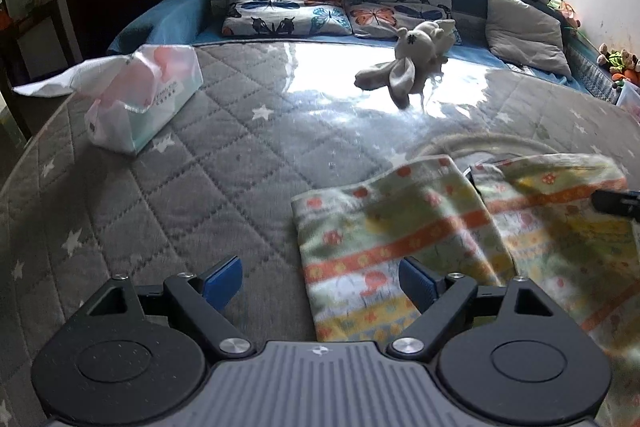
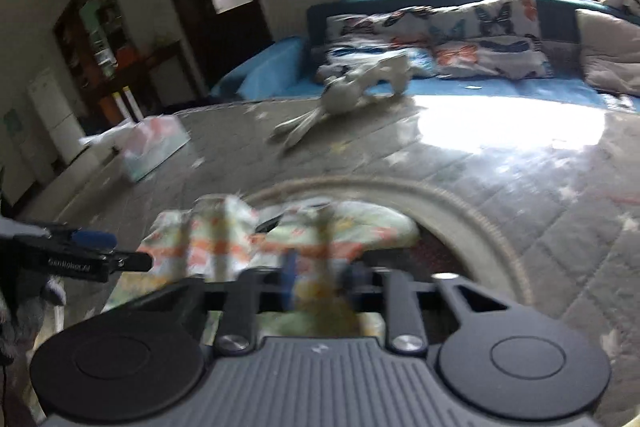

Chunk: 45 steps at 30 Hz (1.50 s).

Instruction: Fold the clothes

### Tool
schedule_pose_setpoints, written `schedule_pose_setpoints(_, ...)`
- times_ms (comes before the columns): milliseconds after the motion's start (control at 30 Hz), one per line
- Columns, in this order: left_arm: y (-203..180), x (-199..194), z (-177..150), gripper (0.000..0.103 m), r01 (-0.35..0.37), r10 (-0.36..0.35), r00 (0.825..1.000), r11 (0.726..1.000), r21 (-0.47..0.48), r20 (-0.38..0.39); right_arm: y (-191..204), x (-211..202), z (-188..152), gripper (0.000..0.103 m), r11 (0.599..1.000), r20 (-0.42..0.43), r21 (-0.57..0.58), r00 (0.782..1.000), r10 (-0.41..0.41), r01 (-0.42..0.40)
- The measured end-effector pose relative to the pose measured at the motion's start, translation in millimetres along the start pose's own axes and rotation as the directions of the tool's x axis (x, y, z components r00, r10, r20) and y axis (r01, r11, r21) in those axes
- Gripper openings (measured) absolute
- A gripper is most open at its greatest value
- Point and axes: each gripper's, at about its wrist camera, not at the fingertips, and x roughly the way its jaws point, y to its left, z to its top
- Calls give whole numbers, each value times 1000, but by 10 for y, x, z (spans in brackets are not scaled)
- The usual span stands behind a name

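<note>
My right tool grips the garment, left tool empty

My left tool (image 1: 320, 281) is spread wide over the quilt (image 1: 192, 195), holding nothing – my right tool (image 2: 318, 277) is pinched shut on the patterned garment (image 2: 280, 231), bunched on the bed. Farther off: tissue pack (image 1: 136, 99), plush rabbit (image 1: 408, 59), butterfly pillows (image 1: 336, 1).

Readable text: one item. In the right wrist view, the left gripper (image 2: 94, 247) carries white lettering on its black side bar, reading approximately "GenRobot.AI"; blur makes individual letters uncertain.

The tissue pack (image 1: 146, 95), on the bed left of the plush toy (image 1: 408, 65), bears a small line of dark print on its wrapper. It is too small to read. No other legible labels or numbers.
</note>
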Motion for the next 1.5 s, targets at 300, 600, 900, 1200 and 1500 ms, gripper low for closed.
schedule_pose_setpoints(300, -34, 230, 121, 68, -4, 3, 1000, 998, 58, 5, -375, 86, 52, 3, 976, 7, 29, 977, -215, 214)
schedule_pose_setpoints(600, -132, 338, 278, 8, 22, -30, 997, 994, 111, 67, -589, 227, 20, 6, 973, -34, 73, 975, -218, 220)
schedule_pose_setpoints(900, -163, 553, 489, 18, -39, 25, 996, 987, 158, 91, -565, 396, 133, 20, 959, -46, 43, 960, -277, 279)
schedule_pose_setpoints(1200, -132, 194, 338, 50, 18, -31, 996, 988, 152, 83, -405, 78, 107, 35, 961, -66, -62, 960, -272, 268)
schedule_pose_setpoints(1500, -456, -273, -258, 51, 185, -193, 981, 948, 259, 9, 131, -32, -278, 35, 975, -188, -190, 970, -155, 119)
